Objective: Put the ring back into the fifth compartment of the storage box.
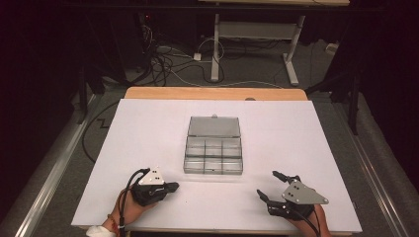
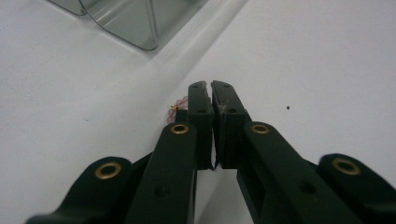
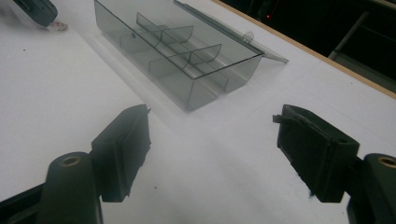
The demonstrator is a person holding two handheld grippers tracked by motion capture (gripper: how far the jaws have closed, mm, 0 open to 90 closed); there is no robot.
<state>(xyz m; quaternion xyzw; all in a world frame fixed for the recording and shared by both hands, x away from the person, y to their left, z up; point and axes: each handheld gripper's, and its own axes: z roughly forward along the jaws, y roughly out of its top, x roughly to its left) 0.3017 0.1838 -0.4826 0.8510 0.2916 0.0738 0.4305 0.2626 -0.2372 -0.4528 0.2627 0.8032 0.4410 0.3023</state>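
A clear plastic box with several empty compartments sits mid-board, its lid laid open behind it. My left gripper rests on the white board near the box's front left corner, with its jaws shut. In the left gripper view the left gripper shows a thin slit between its jaws. A tiny pink beaded piece with a gold bit lies against the left jaw; I cannot tell whether it is pinched. My right gripper stands open to the front right of the box, nothing between its jaws.
The white board covers a wooden table. The left gripper and the pink piece show far off in the right gripper view. Beyond the table are floor cables and another table's legs.
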